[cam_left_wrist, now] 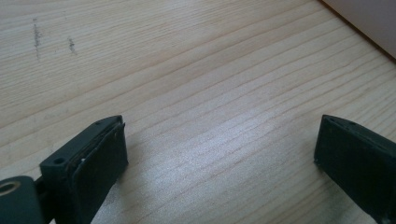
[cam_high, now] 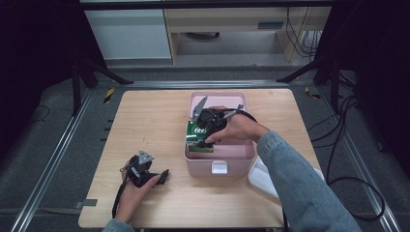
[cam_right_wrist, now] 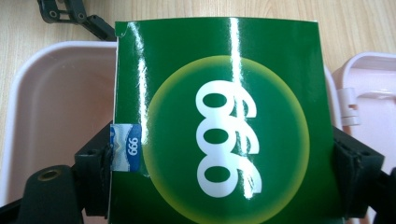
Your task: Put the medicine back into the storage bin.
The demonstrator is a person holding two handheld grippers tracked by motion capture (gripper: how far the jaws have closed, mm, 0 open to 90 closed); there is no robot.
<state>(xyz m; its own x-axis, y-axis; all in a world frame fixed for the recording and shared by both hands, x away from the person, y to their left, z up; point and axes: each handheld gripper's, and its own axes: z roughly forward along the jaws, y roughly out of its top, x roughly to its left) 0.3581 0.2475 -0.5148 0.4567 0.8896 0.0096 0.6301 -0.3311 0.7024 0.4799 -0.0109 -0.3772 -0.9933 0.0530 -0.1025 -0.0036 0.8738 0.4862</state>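
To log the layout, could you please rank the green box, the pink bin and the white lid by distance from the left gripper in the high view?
1. Pink bin, just right of the left gripper.
2. Green box, inside the bin's left end, held by the right gripper.
3. White lid, beyond the bin's right corner.

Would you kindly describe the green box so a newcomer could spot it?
On the wooden table stands an open pink container. Over its left end, the right gripper clamps a glossy green box, alone in bearing white digits on a yellow-rimmed circle.
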